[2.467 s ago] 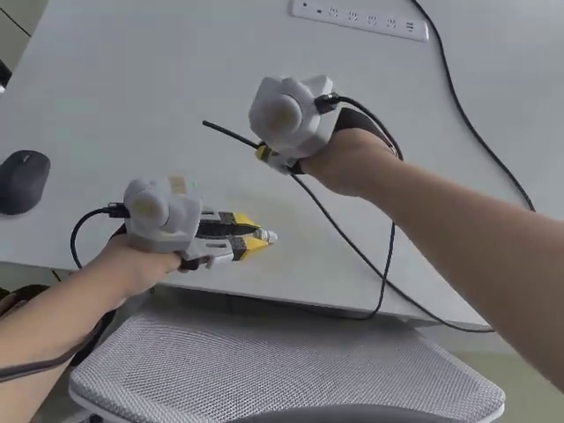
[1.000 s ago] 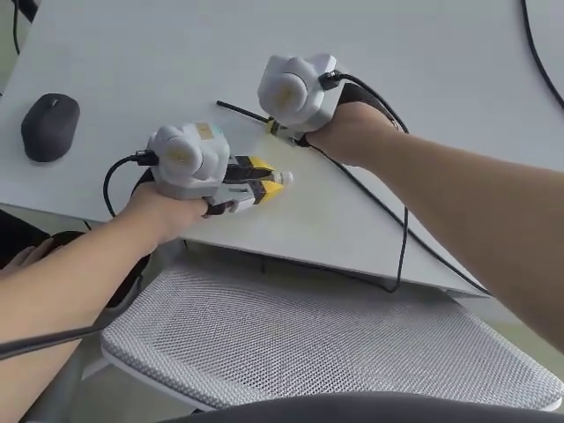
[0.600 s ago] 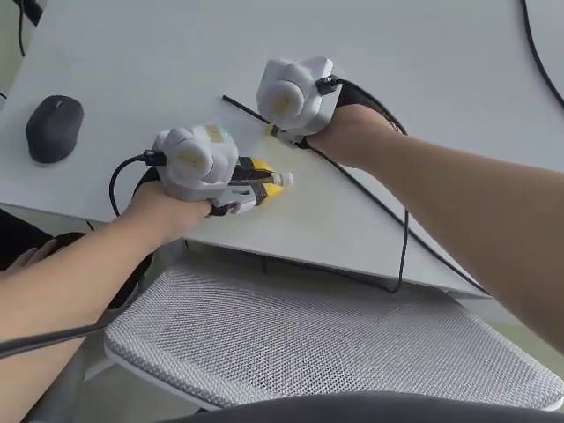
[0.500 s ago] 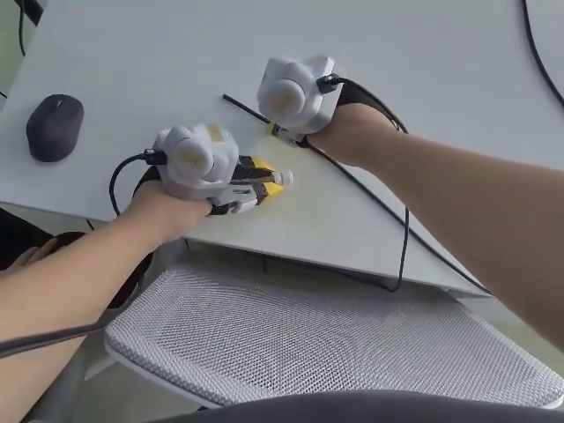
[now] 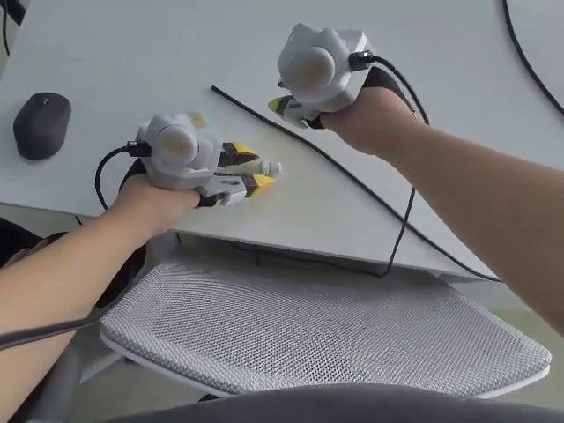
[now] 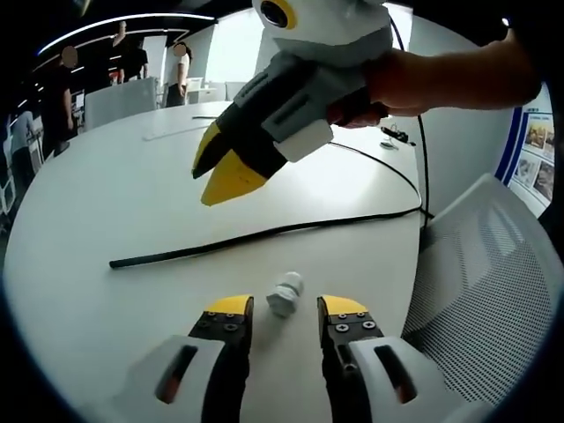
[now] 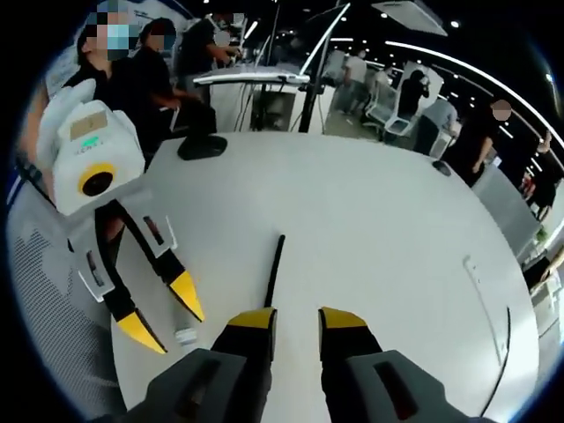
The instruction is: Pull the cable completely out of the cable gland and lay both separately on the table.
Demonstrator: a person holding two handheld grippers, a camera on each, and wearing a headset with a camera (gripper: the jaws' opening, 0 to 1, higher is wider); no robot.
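On the tabletop [image 5: 132,53], stuff had just come apart. The left gripper [image 6: 286,305] was pinching the cable gland [image 6: 285,293] half a second before, but it had let go. Its jaws were spread and the little white gland lay right at its tips. The right gripper [image 7: 295,315] had lifted off the cable [image 6: 264,233] too, jaws apart, holding nothing. The cable lay loose just beyond the gland, not touching it. Nothing ran through the gland anymore, so I'd call the task pretty much done.
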